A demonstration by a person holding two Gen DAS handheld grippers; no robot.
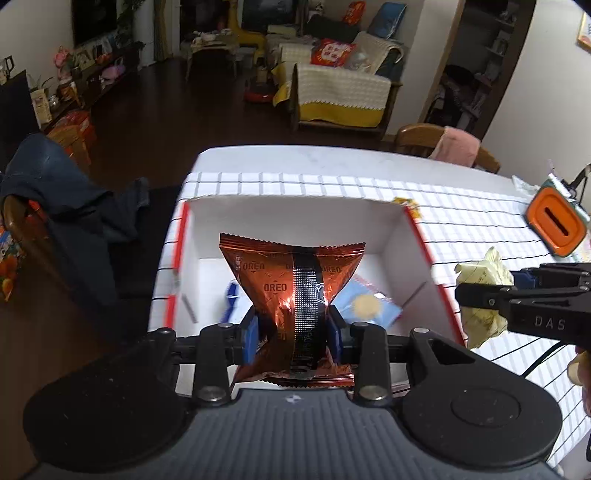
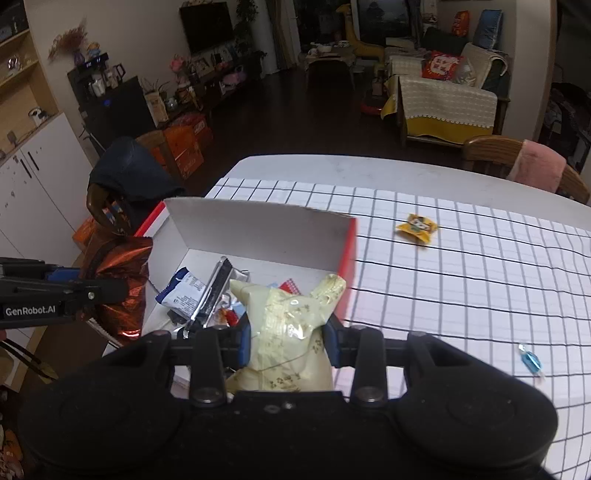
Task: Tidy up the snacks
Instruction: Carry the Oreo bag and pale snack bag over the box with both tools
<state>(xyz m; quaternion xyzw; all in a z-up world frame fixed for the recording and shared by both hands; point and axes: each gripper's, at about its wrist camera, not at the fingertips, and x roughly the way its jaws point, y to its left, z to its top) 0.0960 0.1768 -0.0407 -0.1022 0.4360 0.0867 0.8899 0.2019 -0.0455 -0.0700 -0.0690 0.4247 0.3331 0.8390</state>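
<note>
**Two Packets Held at the Box: Drop Hazards**

The left gripper (image 1: 293, 328) is clenched on the copper Oreo packet (image 1: 291, 273), pinched at mid-body, at frame centre over the white box (image 1: 288, 218). The right gripper (image 2: 288, 341) grasps the pale yellow packet (image 2: 286, 325) at lower centre, over the box's right wall. Likely fault: the yellow packet, released here, may land on the wall and tip onto the checked tablecloth (image 2: 461, 280). A yellow candy (image 2: 416, 226) and a blue candy (image 2: 530, 360) lie outside.

Looking into dim living room: dark wooden floor (image 1: 177, 110), cream-and-yellow covered sofa (image 1: 343, 96), wall-mounted black TV (image 2: 207, 26), white cabinet (image 2: 33, 177), wooden chair under pink cloth (image 2: 532, 166).
</note>
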